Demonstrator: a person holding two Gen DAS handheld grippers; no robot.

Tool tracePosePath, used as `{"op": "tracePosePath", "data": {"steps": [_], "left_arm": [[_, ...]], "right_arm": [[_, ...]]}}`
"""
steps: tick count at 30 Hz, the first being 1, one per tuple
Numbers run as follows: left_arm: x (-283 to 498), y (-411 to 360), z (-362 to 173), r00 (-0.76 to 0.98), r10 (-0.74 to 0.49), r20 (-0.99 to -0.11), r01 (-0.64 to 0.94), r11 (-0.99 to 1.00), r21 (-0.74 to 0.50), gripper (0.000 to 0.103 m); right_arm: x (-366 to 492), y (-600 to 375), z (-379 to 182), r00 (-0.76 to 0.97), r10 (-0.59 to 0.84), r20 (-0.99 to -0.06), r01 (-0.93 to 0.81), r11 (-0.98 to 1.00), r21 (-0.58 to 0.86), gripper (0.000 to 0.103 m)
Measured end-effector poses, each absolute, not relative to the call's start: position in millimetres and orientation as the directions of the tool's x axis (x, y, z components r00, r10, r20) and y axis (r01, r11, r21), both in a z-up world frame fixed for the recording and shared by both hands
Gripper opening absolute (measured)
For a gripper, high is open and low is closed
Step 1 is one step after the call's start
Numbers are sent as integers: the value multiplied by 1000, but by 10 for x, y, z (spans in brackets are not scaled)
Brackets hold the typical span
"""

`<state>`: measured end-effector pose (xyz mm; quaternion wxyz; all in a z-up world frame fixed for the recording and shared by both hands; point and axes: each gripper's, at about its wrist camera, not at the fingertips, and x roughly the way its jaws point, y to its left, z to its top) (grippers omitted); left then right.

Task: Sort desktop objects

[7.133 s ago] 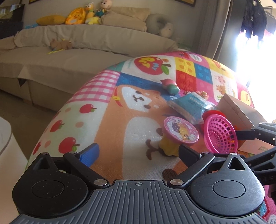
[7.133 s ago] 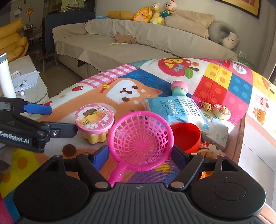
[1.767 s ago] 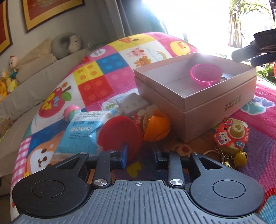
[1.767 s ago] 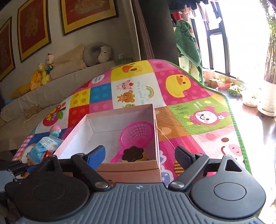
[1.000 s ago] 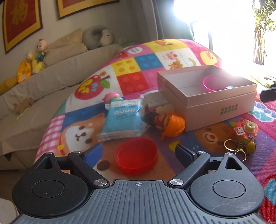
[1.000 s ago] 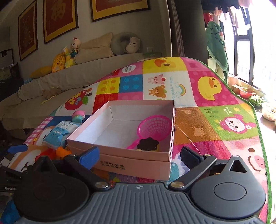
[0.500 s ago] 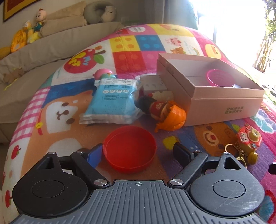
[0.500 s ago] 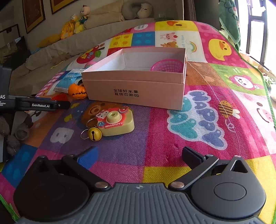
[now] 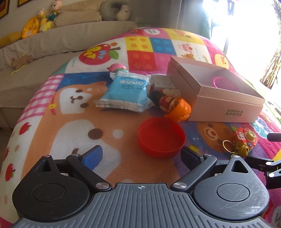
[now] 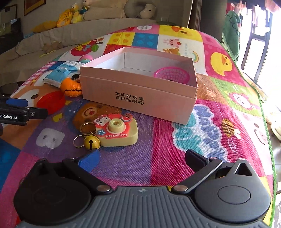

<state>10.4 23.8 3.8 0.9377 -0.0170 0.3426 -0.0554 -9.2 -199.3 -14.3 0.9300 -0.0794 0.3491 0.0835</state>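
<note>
Jaws on both sides stand spread w/ nothing pinched. Left gripper [image 9: 141, 154] has just been opening wider, and the red bowl [image 9: 161, 137] sits just ahead, nearer the right-hand finger than the middle, no pad pressing on it. A sec ago the bowl lay squarely between those fingers; now it's free on the mat, so my read is the bowl got shifted and dropped short of the box, not sorted yet.

Right gripper [image 10: 142, 158] has swung off the box and come down over the mat [image 10: 166, 140]; the camera keychain [image 10: 116, 130] w/ its gold bell [image 10: 91, 142] lies just ahead of the left finger, untouched. Prob. the next pick for that side.

Further out, left wrist view: orange pumpkin toy [image 9: 179, 109] touches the box's front wall, a small doll-like figure up against it, details unclear. Blue packet [image 9: 125, 93] lies flat beyond, a pink-topped toy [image 9: 118, 67] behind it.

Pink box [image 10: 140, 98] sits open; only the pink strainer [image 10: 172, 75] shows inside, plus a dark bit under it I can't make out. So approx. two items in, five-ish loose. Sofa w/ plush toys [image 10: 73, 12] at the back, not part of the job.
</note>
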Motion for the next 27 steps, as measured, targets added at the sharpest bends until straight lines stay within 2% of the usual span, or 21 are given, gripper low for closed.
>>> {"op": "tracePosePath", "data": {"steps": [3,8,9,11,15,19,21,26,27], "left_arm": [[87,223,40,762,-118,-636,104,993,-60,100],[80,263,33,765,-131,-630,95,991,-91,101],[84,268,30,765,-133,-631,95,991,-94,101],[87,265,32,765,-134,-630,96,991,-94,101],[88,263,32,764,-134,-631,95,991,-95,101],[88,258,32,764,-132,-631,95,991,-92,102],[89,258,33,764,-132,-631,95,991,-93,102],[86,247,25,765,-128,-631,95,992,-87,102],[85,247,22,765,-128,-631,95,992,-85,102]], "right_arm": [[-64,-1770,-151,743,140,-654,-281,953,-114,103],[-3,-1785,-104,753,156,-639,-280,955,-97,102],[3,-1820,-99,755,155,-638,-275,957,-92,100],[21,-1901,-94,735,180,-653,-282,958,-54,87],[-23,-2019,-59,691,273,-670,-347,938,24,86],[-68,-2064,-15,729,239,-642,-330,944,-23,86],[-21,-2076,-25,725,244,-644,-329,944,-14,82],[142,-2032,-97,697,281,-660,-348,937,32,61],[142,-2022,-96,702,279,-656,-348,937,27,59]]}}
